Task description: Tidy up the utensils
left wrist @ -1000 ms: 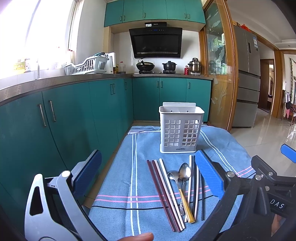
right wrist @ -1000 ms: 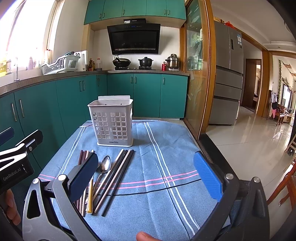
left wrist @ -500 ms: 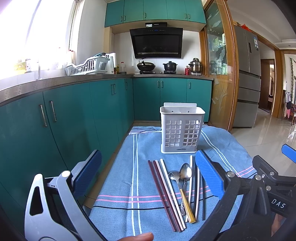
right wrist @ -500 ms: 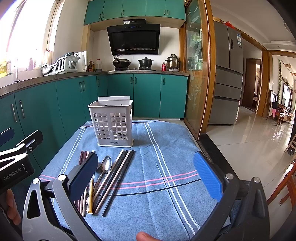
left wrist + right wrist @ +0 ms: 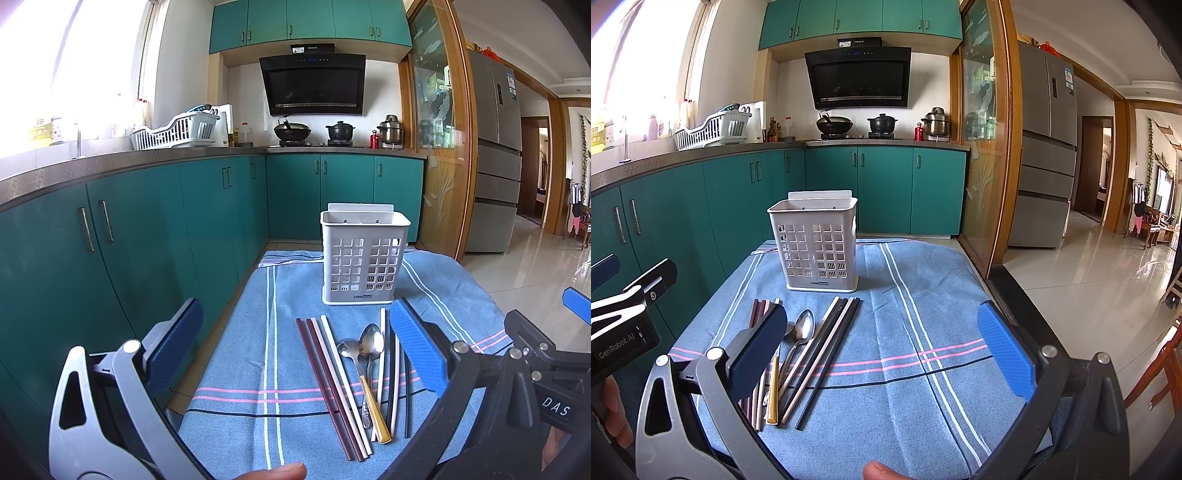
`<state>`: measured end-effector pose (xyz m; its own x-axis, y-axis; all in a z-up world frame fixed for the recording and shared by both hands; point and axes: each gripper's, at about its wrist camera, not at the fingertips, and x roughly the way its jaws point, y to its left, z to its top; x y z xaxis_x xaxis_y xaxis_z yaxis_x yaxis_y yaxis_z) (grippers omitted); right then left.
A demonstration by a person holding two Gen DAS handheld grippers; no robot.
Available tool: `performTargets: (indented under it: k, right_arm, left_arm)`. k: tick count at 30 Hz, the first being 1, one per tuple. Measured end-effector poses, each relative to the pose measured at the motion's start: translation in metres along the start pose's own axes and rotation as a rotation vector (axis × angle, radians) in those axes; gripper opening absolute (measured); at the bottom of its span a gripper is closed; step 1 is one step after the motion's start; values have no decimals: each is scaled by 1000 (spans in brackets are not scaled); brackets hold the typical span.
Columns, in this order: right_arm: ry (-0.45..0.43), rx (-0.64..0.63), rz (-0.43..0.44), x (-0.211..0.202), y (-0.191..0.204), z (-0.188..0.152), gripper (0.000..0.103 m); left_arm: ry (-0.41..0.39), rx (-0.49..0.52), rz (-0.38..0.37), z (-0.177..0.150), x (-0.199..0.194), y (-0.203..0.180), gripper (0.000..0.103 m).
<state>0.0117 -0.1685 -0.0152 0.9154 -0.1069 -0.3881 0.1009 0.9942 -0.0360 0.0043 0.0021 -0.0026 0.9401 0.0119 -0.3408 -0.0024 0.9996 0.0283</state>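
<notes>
A row of utensils is laid out on a blue striped cloth (image 5: pixel 236 369): dark red chopsticks (image 5: pixel 325 384) at the left, pale chopsticks (image 5: pixel 345 376) just beside them, two spoons (image 5: pixel 369 343) in the middle, one with a golden handle, and black and white chopsticks (image 5: pixel 827 343) at the right. Beyond them, near the far edge of the cloth, a white perforated utensil holder (image 5: pixel 364 254) is stood upright, apart from the row. The left gripper (image 5: pixel 295 343) is held wide over the near part of the row, nothing being gripped. The right gripper (image 5: pixel 882 350) is likewise spread wide and empty, to the right of the utensils. Teal cabinets (image 5: pixel 147 236) are seen at the left and far side.
</notes>
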Motion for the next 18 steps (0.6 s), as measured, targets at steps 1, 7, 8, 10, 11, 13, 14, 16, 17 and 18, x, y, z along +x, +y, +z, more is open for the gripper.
performTargets:
  k: [1, 7, 8, 10, 11, 13, 14, 16, 17, 18]
  right_arm:
    - [0, 0, -1, 0, 0, 0, 100]
    - [4, -1, 2, 0, 1, -1, 101]
    - [6, -2, 3, 0, 1, -1, 101]
    - [10, -2, 6, 2, 2, 0, 100]
    - [12, -3, 7, 2, 2, 0, 100]
    - [14, -6, 7, 3, 3, 1, 100]
    - [14, -7, 7, 3, 4, 1, 101]
    - [13, -8, 8, 4, 4, 1, 100]
    - [13, -9, 8, 4, 5, 1, 100]
    - [14, -8, 8, 4, 5, 1, 100]
  left_arm:
    - [0, 0, 0, 0, 0, 0, 100]
    - [2, -5, 10, -1, 2, 4, 100]
    - [3, -6, 11, -2, 3, 5, 100]
    - [5, -7, 12, -3, 4, 6, 100]
    - [6, -8, 14, -3, 5, 7, 100]
    - [8, -11, 15, -2, 4, 9, 100]
    - [8, -13, 16, -2, 5, 10, 100]
    - [9, -13, 18, -1, 4, 10, 100]
    - [10, -13, 18, -1, 5, 10, 100]
    - [10, -13, 17, -1, 5, 10, 100]
